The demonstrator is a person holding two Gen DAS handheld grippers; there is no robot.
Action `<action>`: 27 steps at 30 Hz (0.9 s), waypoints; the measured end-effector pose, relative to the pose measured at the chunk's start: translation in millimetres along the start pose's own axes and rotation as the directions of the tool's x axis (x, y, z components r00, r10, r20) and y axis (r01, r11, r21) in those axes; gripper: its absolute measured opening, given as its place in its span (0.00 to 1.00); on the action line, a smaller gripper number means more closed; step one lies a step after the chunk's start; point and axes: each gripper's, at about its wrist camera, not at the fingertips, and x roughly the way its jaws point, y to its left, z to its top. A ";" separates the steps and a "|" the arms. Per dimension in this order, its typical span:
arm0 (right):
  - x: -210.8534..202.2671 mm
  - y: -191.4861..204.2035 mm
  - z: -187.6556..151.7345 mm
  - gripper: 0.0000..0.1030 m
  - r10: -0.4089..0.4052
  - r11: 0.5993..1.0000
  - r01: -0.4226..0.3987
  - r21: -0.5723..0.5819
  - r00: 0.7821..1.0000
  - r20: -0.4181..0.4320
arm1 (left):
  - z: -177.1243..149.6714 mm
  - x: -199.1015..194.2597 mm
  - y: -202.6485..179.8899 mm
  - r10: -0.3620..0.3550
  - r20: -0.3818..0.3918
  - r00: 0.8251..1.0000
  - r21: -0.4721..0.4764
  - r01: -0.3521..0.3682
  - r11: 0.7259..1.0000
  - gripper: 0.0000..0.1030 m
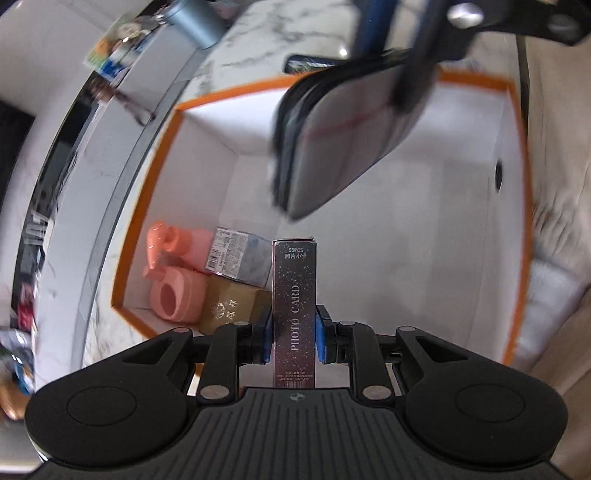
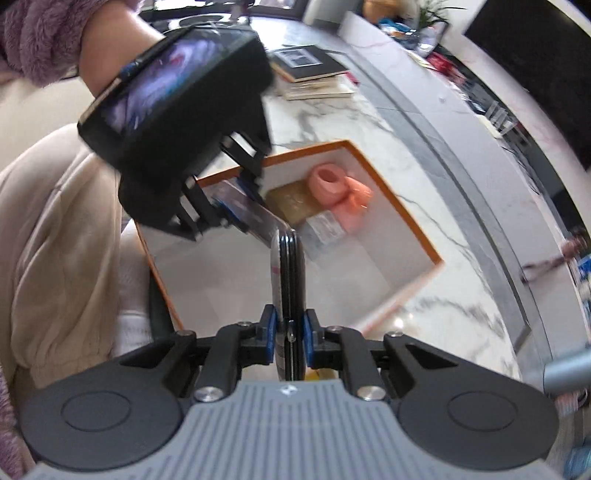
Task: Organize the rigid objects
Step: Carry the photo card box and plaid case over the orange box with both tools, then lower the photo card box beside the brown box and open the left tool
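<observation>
Gold box (image 1: 232, 308) lettering, perhaps a crest, reads only from left wrist.

Counter (image 2: 369, 122): white marble with grey veins, running under my view from the upper middle down to the lower right of the right wrist frame.
Books (image 2: 314, 70): a small stack in the upper middle of that frame, lying flat on the counter; the top one has a black cover.
Plant (image 2: 436, 14): green leaves at the top right edge, blurred.
Cushion (image 2: 62, 221): cream fabric filling the left side beside me.
Metal cylinder (image 1: 195, 22): grey, at the top left of my left wrist frame, blurred.
Clutter (image 1: 114, 55): colourful packets at the upper left, too smeared to name.
</observation>
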 end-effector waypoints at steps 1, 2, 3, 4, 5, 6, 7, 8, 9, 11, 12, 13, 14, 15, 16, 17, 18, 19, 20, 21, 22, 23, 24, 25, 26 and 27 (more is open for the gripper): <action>11.8 0.0 1.9 0.14 0.005 1.000 -0.005 -0.003 1.000 -0.007 | -2.1 4.6 -2.3 0.000 -0.002 1.000 0.014 0.000 1.000 0.24; 20.7 -0.6 2.9 0.14 0.009 1.000 -0.009 -0.001 1.000 -0.016 | -4.3 8.8 -4.4 0.001 -0.003 1.000 0.027 0.000 1.000 0.24; 29.2 -2.5 3.6 0.14 0.015 1.000 -0.015 0.004 1.000 -0.024 | -6.2 13.1 -6.6 0.006 -0.004 1.000 0.043 -0.006 0.999 0.24; 36.5 -4.5 4.0 0.14 0.023 1.000 -0.023 0.012 0.999 -0.031 | -7.8 17.0 -8.6 0.013 -0.007 1.000 0.059 -0.013 0.998 0.24; 42.1 -6.4 4.5 0.14 0.032 0.999 -0.031 0.018 0.999 -0.037 | -9.3 21.0 -10.2 0.022 -0.012 1.000 0.077 -0.021 0.997 0.24; 49.1 -8.1 4.6 0.14 0.041 0.999 -0.040 0.022 0.998 -0.043 | -9.7 24.9 -10.1 0.031 -0.020 0.999 0.090 -0.029 0.995 0.24; 56.9 -9.8 4.3 0.14 0.047 0.999 -0.046 0.025 0.998 -0.048 | -10.0 28.2 -10.5 0.038 -0.023 0.999 0.098 -0.036 0.995 0.24; 62.7 -11.4 4.4 0.14 0.052 0.998 -0.051 0.028 0.997 -0.054 | -10.2 30.8 -11.2 0.045 -0.024 0.999 0.110 -0.042 0.993 0.24; 65.8 -11.1 2.2 0.14 0.057 0.998 -0.056 0.030 0.997 -0.056 | -8.5 33.6 -13.6 0.057 -0.026 0.998 0.132 -0.053 0.990 0.24; 74.5 -13.1 0.2 0.14 0.074 0.997 -0.072 0.037 0.995 -0.060 | -9.5 39.4 -16.5 0.088 -0.028 0.996 0.171 -0.082 0.982 0.24; 78.4 -13.7 -0.4 0.14 0.080 0.996 -0.077 0.038 0.995 -0.063 | -10.3 43.7 -18.4 0.103 -0.029 0.994 0.187 -0.095 0.978 0.24; 82.0 -14.0 -0.5 0.14 0.083 0.996 -0.080 0.038 0.994 -0.066 | -10.5 46.6 -20.7 0.107 -0.033 0.994 0.207 -0.098 0.973 0.24; 83.5 -13.5 -1.0 0.14 0.084 0.996 -0.081 0.040 0.994 -0.069 | -10.8 48.4 -23.2 0.106 -0.035 0.994 0.222 -0.096 0.970 0.24; 84.3 -14.1 -2.2 0.14 0.087 0.996 -0.084 0.042 0.994 -0.071 | -11.9 50.1 -26.3 0.109 -0.037 0.993 0.234 -0.097 0.967 0.24; 86.2 -15.0 -3.0 0.14 0.091 0.995 -0.088 0.046 0.993 -0.073 | -13.3 52.0 -29.6 0.115 -0.041 0.992 0.250 -0.102 0.963 0.24; 85.9 -15.0 -3.8 0.14 0.095 0.995 -0.091 0.050 0.993 -0.075 | -14.4 52.8 -32.3 0.124 -0.041 0.991 0.263 -0.109 0.959 0.24; 88.3 -15.6 -3.8 0.14 0.096 0.994 -0.092 0.052 0.992 -0.078 | -14.6 52.4 -32.2 0.120 -0.044 0.992 0.258 -0.105 0.960 0.24; 89.4 -15.1 -4.4 0.14 0.097 0.994 -0.093 0.052 0.992 -0.082 | -14.2 51.8 -29.3 0.106 -0.051 0.993 0.234 -0.091 0.968 0.24; 90.7 -14.8 -5.1 0.14 0.097 0.994 -0.093 0.052 0.992 -0.085 | -14.2 51.3 -26.0 0.088 -0.059 0.994 0.207 -0.074 0.975 0.29; 95.6 -15.6 -2.5 0.14 0.100 0.994 -0.096 0.052 0.991 -0.090 | -11.8 52.0 -18.8 0.073 -0.060 0.995 0.190 -0.061 0.980 0.33; 96.2 -14.7 -2.8 0.14 0.104 0.994 -0.100 0.053 0.990 -0.094 | -12.7 51.1 -15.0 0.051 -0.065 0.997 0.171 -0.039 0.985 0.35; 96.7 -13.7 -3.0 0.14 0.108 0.993 -0.103 0.054 0.989 -0.097 | -13.7 50.1 -11.0 0.030 -0.072 0.997 0.147 -0.019 0.989 0.37; 97.0 -12.6 -3.1 0.14 0.110 0.993 -0.105 0.054 0.989 -0.100 | -14.8 49.1 -7.6 0.014 -0.077 0.997 0.123 -0.004 0.992 0.38; 97.4 -11.3 -3.0 0.14 0.112 0.993 -0.107 0.052 0.988 -0.104 | -15.8 48.6 -4.9 0.001 -0.087 0.996 0.100 0.008 0.995 0.40; 97.9 -9.9 -2.9 0.14 0.112 0.993 -0.107 0.050 0.988 -0.107 | -16.7 48.2 -2.5 -0.011 -0.097 0.995 0.078 0.018 0.997 0.43; 98.6 -8.6 -2.5 0.14 0.112 0.993 -0.107 0.049 0.987 -0.112 | -16.6 46.6 0.3 -0.018 -0.099 0.995 0.058 0.024 0.998 0.45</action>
